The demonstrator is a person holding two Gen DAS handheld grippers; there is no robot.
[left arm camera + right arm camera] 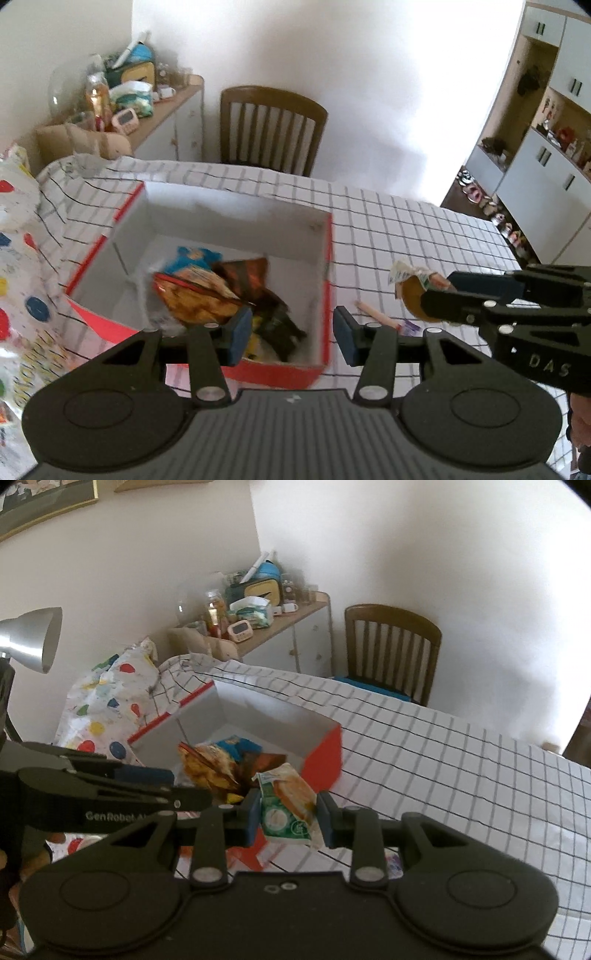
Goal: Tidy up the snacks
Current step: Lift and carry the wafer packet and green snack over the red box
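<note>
A red-sided box with a white inside [328, 258] [325, 760] sits on the checked tablecloth and holds several snack packets, among them an orange chip bag [199, 295] [207, 768] and a blue packet [195, 256]. My left gripper [291, 334] is open and empty above the box's near right corner. My right gripper [286, 814] is shut on a green and white snack packet [288, 805], held just outside the box's near right corner. In the left wrist view the right gripper [436, 291] and its packet [413, 284] show at the right.
A pale stick-like item [376, 314] lies on the tablecloth [461, 775] right of the box. A balloon-print bag [110, 701] lies left of the box. A wooden chair [391, 650] stands at the far side. A cluttered sideboard [258, 616] and a desk lamp [33, 638] are on the left.
</note>
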